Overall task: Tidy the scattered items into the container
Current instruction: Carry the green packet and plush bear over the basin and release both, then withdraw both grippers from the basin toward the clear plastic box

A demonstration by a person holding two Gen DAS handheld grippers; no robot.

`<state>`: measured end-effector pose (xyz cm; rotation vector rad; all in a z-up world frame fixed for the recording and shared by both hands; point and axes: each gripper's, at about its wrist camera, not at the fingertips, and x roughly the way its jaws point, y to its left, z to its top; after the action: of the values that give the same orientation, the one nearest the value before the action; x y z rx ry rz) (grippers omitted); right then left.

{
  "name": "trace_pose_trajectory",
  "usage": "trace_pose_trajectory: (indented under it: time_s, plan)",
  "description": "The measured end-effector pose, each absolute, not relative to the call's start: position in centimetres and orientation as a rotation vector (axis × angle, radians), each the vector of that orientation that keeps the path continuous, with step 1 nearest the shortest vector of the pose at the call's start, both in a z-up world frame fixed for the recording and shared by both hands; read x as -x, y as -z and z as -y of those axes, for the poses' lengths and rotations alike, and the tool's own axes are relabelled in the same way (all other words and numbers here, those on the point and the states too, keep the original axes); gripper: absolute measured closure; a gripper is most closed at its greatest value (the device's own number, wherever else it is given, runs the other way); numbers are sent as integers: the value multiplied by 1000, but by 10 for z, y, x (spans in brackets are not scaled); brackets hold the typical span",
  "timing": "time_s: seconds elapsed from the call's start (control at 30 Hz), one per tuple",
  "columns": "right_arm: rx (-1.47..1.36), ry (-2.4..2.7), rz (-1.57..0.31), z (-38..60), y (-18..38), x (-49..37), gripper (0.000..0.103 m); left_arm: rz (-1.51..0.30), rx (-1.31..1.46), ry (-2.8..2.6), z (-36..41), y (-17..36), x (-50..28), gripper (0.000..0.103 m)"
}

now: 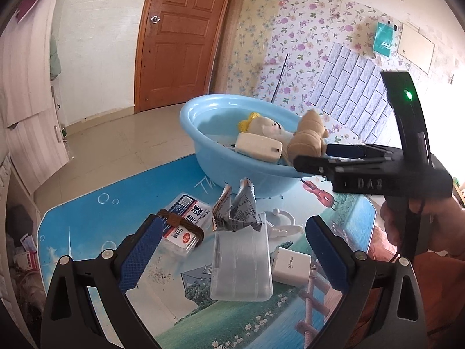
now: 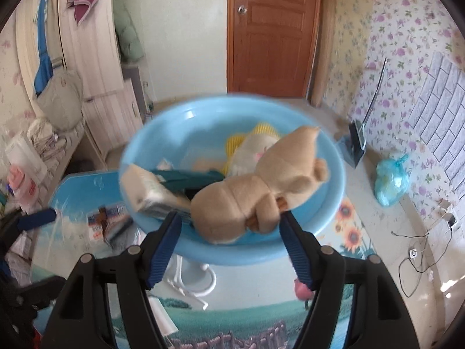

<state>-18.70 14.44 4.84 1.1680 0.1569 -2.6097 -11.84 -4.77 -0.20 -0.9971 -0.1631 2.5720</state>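
Note:
A light blue basin (image 1: 203,145) stands on the picture-print table and holds a tan plush toy (image 1: 308,136), a pale plush with yellow (image 1: 261,125) and a cream box (image 1: 258,147). My right gripper (image 2: 229,218) is open at the basin's (image 2: 151,157) near rim, the tan plush (image 2: 261,186) lying just beyond its fingertips. My left gripper (image 1: 232,241) is open above a clear plastic case (image 1: 241,264), with a crumpled paper wrapper (image 1: 235,209), a banded card box (image 1: 186,221) and a white charger (image 1: 292,264) around it.
The right gripper (image 1: 314,160) shows in the left wrist view over the basin rim. A white hook piece (image 1: 282,224) lies beside the wrapper. Beyond the table are a wooden door (image 1: 180,37), floral wall and a blue bag (image 2: 389,180) on the floor.

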Motion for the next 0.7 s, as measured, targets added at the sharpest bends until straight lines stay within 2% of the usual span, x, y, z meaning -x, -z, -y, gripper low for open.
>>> trace_pose_trajectory:
  time_s: [0.27,0.7]
  plan:
    - [-1080,2600,-270,-139,-41,165,18,215,1066,-2573,53,14,114,4]
    - [-1204,2528,-66,-181,-16,161,18,199,1212,-2571,44,37,109,4]
